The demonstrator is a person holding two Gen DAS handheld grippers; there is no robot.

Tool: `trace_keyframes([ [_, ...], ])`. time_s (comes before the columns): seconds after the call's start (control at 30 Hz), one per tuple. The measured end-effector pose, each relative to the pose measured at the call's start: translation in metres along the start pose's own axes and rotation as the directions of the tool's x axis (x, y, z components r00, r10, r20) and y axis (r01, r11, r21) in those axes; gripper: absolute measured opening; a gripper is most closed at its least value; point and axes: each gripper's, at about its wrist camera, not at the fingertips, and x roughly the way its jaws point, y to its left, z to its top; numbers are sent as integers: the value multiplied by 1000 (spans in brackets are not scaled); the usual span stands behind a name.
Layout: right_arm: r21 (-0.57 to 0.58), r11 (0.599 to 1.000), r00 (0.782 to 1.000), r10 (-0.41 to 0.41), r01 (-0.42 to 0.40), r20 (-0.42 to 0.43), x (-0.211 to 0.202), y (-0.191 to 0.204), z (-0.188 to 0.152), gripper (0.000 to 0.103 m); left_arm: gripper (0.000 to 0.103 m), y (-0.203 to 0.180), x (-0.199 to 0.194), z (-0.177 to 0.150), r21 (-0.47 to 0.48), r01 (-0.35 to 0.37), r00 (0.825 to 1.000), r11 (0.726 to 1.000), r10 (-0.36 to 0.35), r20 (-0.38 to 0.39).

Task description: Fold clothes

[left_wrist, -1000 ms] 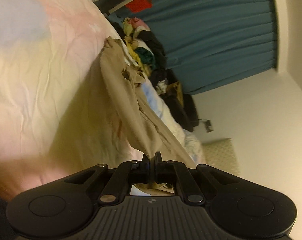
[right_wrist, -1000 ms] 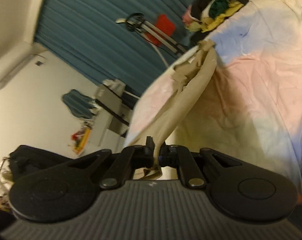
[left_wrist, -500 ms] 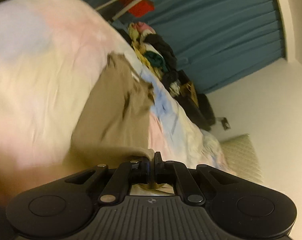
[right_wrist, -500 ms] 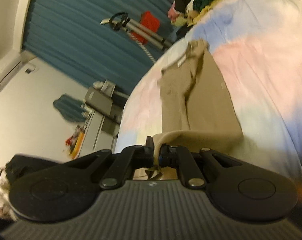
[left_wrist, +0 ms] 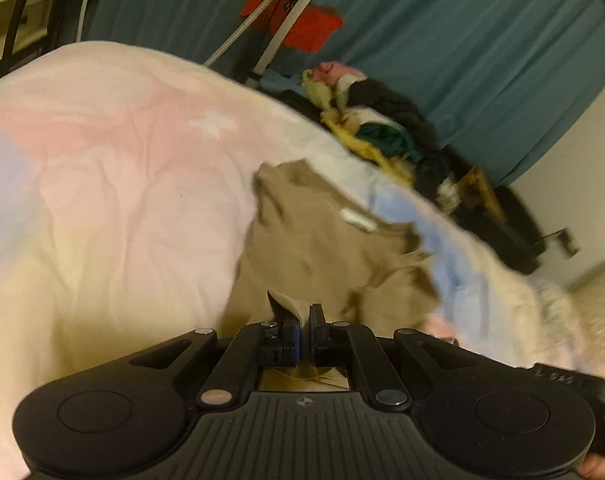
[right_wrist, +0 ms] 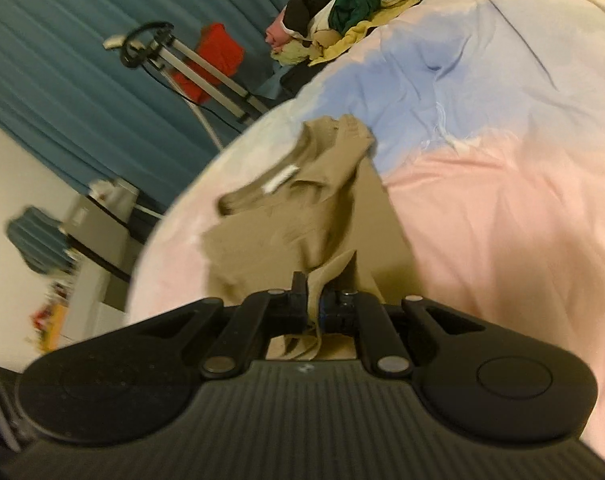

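Tan garment (left_wrist: 326,248) lies spread on the bed (left_wrist: 122,208), rumpled, its far end bunched near the far edge of the bed where the pastel cover turns from pink to blue. A small white label (left_wrist: 356,218) shows on the cloth toward that far end; the same label (right_wrist: 280,178) shows from the other side. Near end of the garment is lifted off the cover at two points. Left gripper (left_wrist: 304,320): jaws pressed together, pinching a fold of the tan cloth, a peak of fabric standing up just above the fingers and more of it hanging below them. Right gripper (right_wrist: 312,300): jaws likewise closed on a fold of the same garment (right_wrist: 302,216), the cloth running between the fingers and trailing out underneath. Both views blurred, so seams and the type of garment cannot be told. Bed cover is crumpled, patched in pink, pale yellow and blue. At the far edge of the bed, well apart from the tan piece, a heap of mixed clothes (left_wrist: 374,120) — black, green, yellow, pink — the same heap (right_wrist: 350,12) in the right view. Behind the bed, a teal curtain (left_wrist: 462,32), with a metal stand (right_wrist: 206,72) and something red (left_wrist: 302,24) beside it.
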Motion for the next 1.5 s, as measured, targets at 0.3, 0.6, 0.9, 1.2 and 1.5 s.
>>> trace_keyframes([
  [0.3, -46, 999, 1000, -7, 6, -24, 2, -16, -16, 71, 53, 29, 10, -30, -51, 2, 999, 999, -4, -34],
  [0.6, 15, 1000, 1000, 21, -21, -8, -69, -16, -83, 78, 72, 47, -74, -108, -248, 91, 987, 964, -120, -104],
  [0.9, 302, 950, 972, 139, -77, -190, -76, -43, -148, 77, 73, 59, -67, -146, -447, 79, 965, 891, -181, -190],
  [1.2, 451, 892, 980, 114, -30, -162, -52, -61, -161, 75, 43, 68, -38, -145, -495, 67, 972, 866, -168, -163],
  [1.5, 480, 877, 1000, 1, 1, -4, -54, -77, -150, 12, 6, 67, -37, -140, -468, 113, 982, 877, -172, -84],
])
